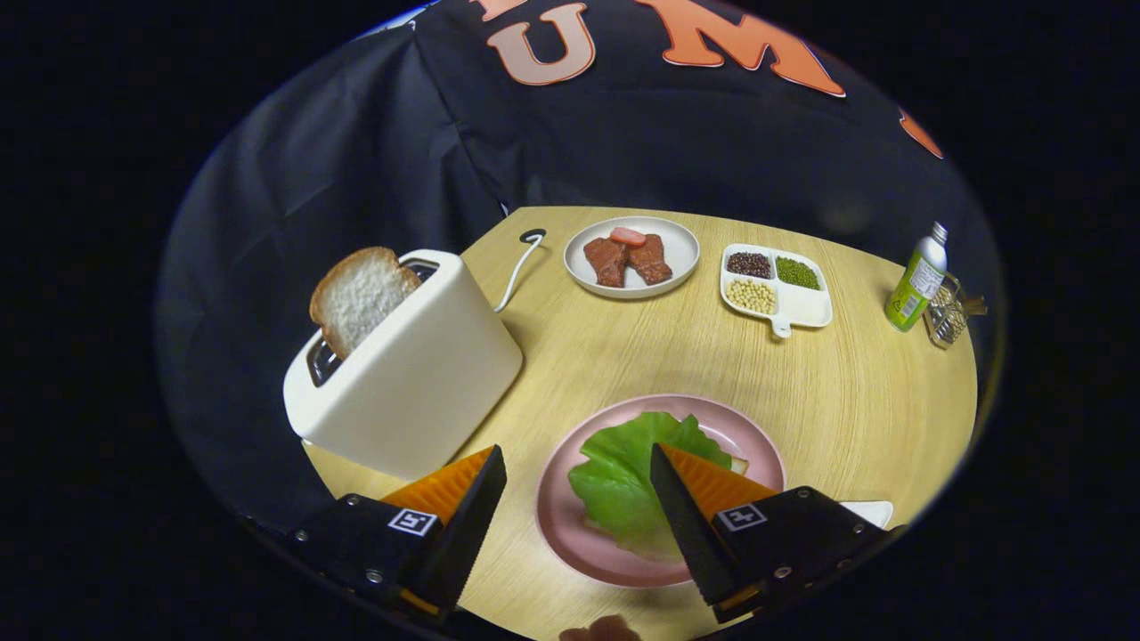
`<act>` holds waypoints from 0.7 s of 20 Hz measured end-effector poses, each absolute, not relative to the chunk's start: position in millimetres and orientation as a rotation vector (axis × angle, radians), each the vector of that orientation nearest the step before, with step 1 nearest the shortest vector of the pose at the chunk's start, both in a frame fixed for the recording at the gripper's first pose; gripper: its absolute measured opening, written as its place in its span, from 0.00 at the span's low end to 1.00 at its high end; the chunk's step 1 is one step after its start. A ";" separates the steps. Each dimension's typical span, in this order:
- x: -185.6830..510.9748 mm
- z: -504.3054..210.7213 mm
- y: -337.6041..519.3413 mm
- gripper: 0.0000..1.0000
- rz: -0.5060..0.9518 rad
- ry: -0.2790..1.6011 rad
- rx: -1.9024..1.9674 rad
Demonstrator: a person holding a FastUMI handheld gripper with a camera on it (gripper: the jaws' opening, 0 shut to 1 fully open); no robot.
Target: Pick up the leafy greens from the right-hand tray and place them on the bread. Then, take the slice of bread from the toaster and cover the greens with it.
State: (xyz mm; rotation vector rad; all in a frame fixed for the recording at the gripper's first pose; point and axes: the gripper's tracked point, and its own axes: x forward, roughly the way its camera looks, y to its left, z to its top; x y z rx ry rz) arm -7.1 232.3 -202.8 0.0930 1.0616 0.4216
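Between the wide-open, empty fingers (577,467), leafy greens (623,472) cover the pink plate (570,534); bread (359,294) (upright) stands in the toaster (410,374).

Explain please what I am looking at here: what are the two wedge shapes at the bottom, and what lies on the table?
The wedges are the fingers of handheld tongs; a person carries them, and the camera rides on them, looking forward. The tongs are open and hold nothing. Between the fingers sits a pink plate with leafy greens covering a slice of bread. To the left stands a toaster with a bread slice sticking out. Beyond are a plate of meat, a divided dish of beans and a bottle on the wooden table.
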 end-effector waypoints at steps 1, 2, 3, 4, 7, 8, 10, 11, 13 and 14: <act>-4.1 -197.1 238.1 0.98 0.421 1.064 0.109; -1.7 -191.9 244.2 0.99 0.426 1.070 0.131; 0.2 -185.5 252.1 0.99 0.436 1.076 0.156; 2.5 -180.7 261.7 0.99 0.453 1.081 0.184; 3.1 -167.5 288.3 0.99 0.507 1.107 0.247; 4.5 -164.8 294.6 0.99 0.519 1.112 0.244; 10.7 -159.2 306.4 0.99 0.534 1.108 0.230; 12.2 -154.8 313.9 0.99 0.544 1.109 0.228; 15.5 -141.0 330.9 0.99 0.571 1.107 0.235; 19.5 -133.5 338.6 0.99 0.581 1.101 0.231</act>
